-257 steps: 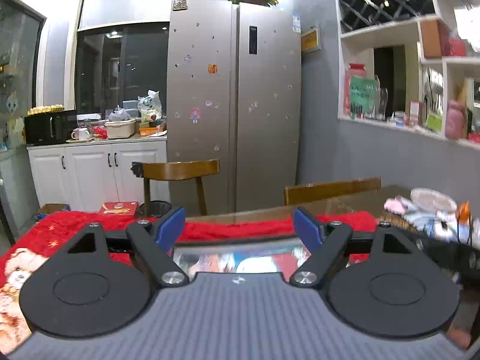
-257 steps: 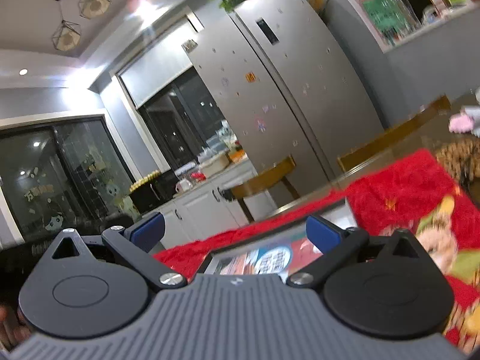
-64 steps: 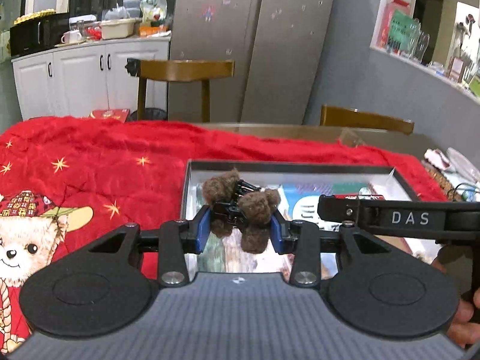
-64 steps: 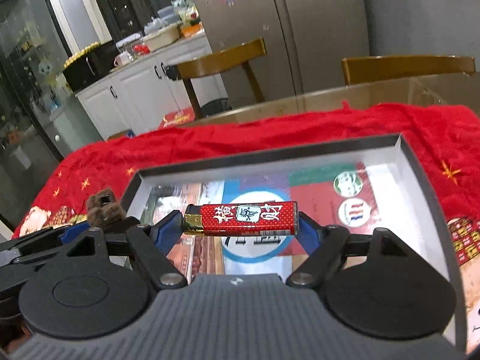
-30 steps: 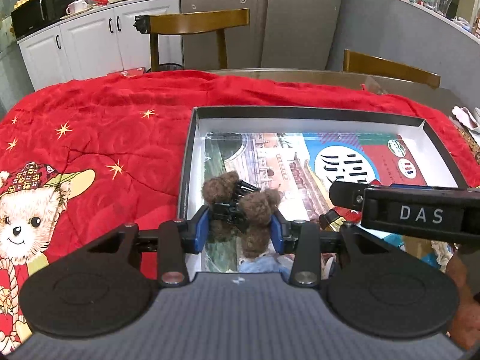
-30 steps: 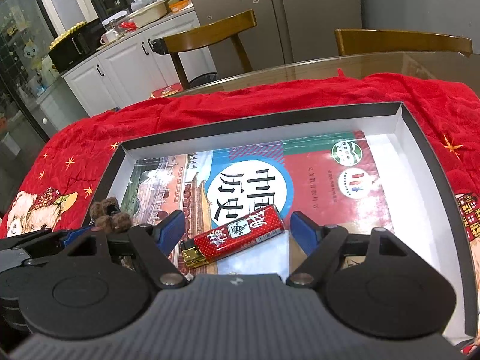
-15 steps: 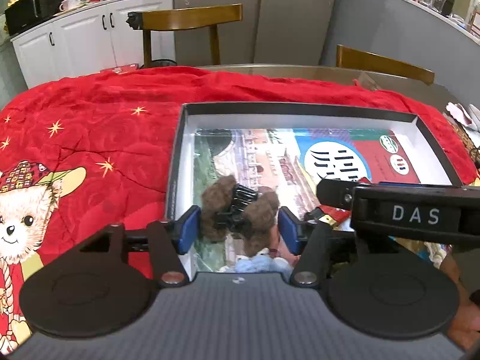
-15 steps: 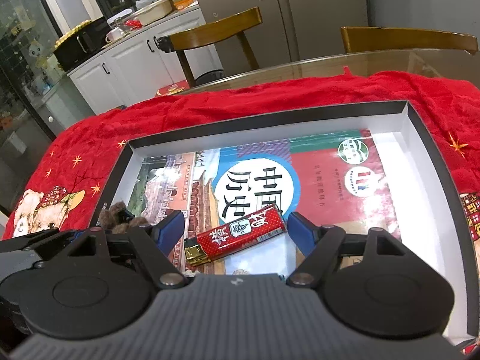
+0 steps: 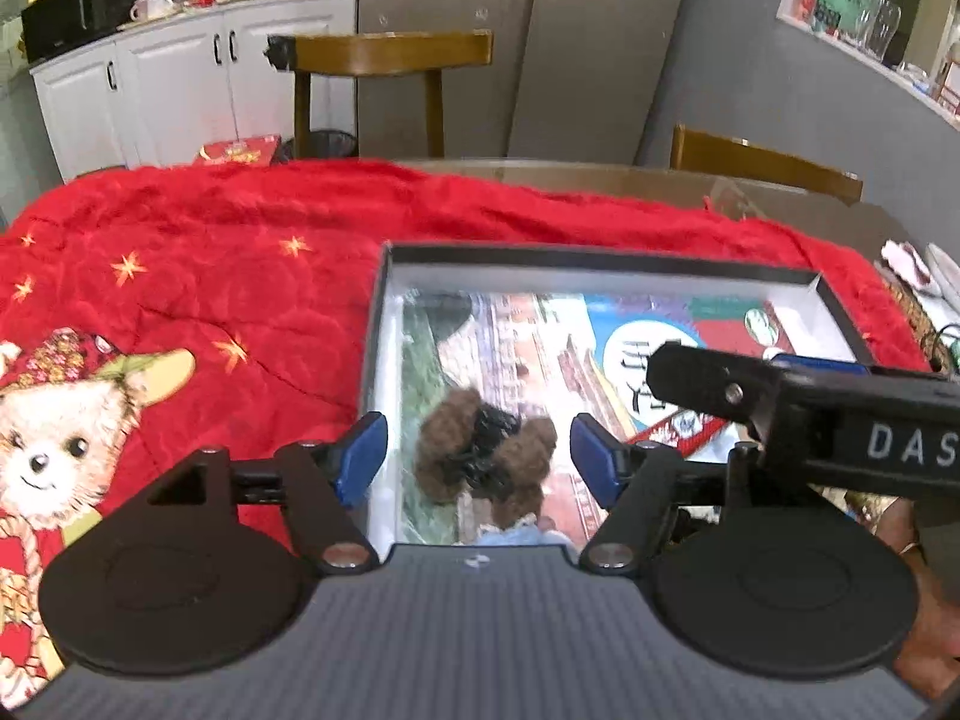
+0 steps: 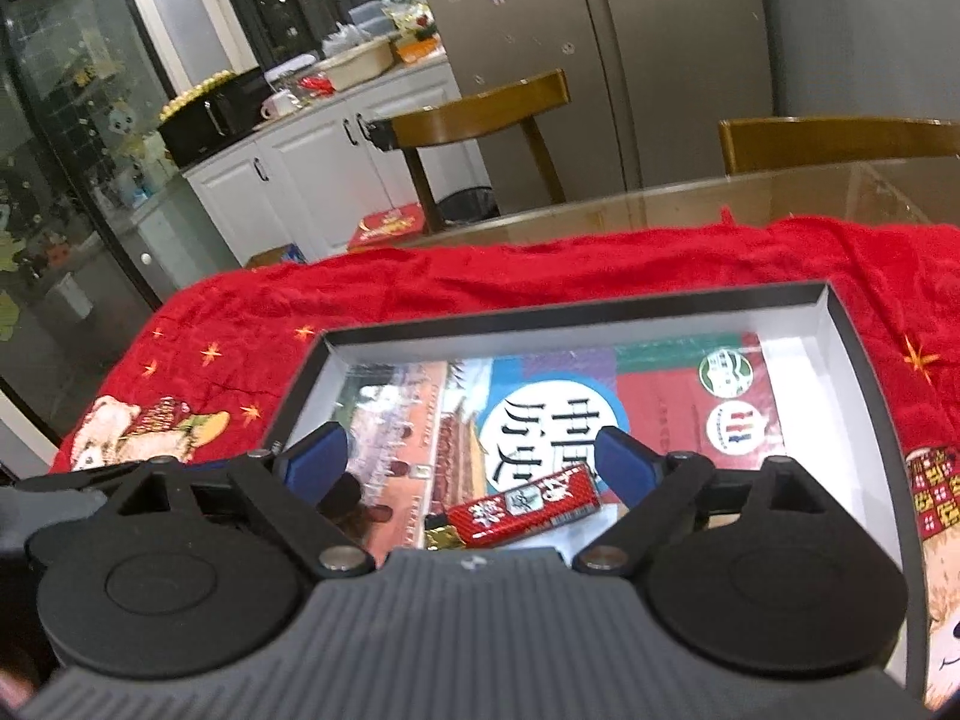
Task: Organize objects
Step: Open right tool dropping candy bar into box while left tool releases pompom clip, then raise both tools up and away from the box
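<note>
A hair clip with brown fuzzy pom-poms (image 9: 441, 444) lies in the near left corner of a shallow black-rimmed box (image 9: 600, 255). My left gripper (image 9: 477, 456) straddles it, jaws opening, blue pads clear of it on both sides. A red lighter (image 10: 522, 504) rests slanted on a printed book (image 10: 660, 396) on the box floor (image 10: 570, 306). My right gripper (image 10: 471, 462) hovers just above it, jaws opening, nothing pressed between them. Its black housing marked DAS (image 9: 870, 420) crosses the left wrist view at the right. The clip (image 10: 354, 498) peeks out beside the right gripper's left finger.
The box sits on a red blanket (image 9: 210, 252) printed with a bear (image 9: 54, 444). Bare glass tabletop (image 10: 750, 192) shows beyond it. Two wooden chairs (image 9: 390, 54) (image 10: 840, 144) stand at the far side. Small items (image 9: 918, 264) lie at the table's right edge.
The left gripper let go of the pom-pom clip, which now lies in the box. Both grippers spread wider. The right gripper rose a little above the lighter.
</note>
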Demonstrator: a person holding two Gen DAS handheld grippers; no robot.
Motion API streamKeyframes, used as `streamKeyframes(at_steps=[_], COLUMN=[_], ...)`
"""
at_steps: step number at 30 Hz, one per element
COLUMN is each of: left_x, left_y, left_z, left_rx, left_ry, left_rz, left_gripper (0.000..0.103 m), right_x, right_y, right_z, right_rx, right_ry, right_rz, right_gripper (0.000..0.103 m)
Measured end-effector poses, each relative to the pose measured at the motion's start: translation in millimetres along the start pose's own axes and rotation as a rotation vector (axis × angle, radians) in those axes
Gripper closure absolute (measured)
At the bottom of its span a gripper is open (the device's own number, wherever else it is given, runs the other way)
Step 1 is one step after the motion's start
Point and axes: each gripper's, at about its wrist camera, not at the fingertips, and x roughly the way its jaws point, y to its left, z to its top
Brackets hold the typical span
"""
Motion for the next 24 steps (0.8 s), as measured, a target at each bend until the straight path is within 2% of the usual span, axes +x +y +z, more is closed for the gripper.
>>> streamKeyframes(at_steps=[4,7,9,12,15,20,22,24], left_x=[-22,-41,-53,-73,-89,-109,-121,-135], left_y=[7,9,12,15,12,1,-6,-12], left_z=[7,9,11,12,12,11,7,3], left_rx=[0.005,0.034,0.047,0.063,0.102,0.108,0.127,0.123], left_ry=[-0.063,-0.151,-0.211,-0.294,-0.333,-0.370,-0.405,-0.444], left_rz=[0.001,0.023,0.036,0.033,0.035,0.053,0.056,0.038], left_gripper=[0.030,0.027,0.022,0.021,0.021,0.021,0.021,0.021], right_x=[-21,-39,-51,-64,-77,-104,-115,-125], right_y=[5,7,11,19,22,16,21,31], right_z=[4,7,8,10,7,1,3,4], right_rx=[-0.018,-0.025,-0.046,-0.098,-0.104,0.002,-0.020,-0.073], right_ry=[-0.078,-0.162,-0.211,-0.262,-0.324,-0.498,-0.517,-0.522], right_rz=[0.042,0.035,0.024,-0.005,-0.007,0.053,0.012,-0.064], right_gripper=[0.005,0.000,0.000,0.000,0.000,0.000,0.000,0.000])
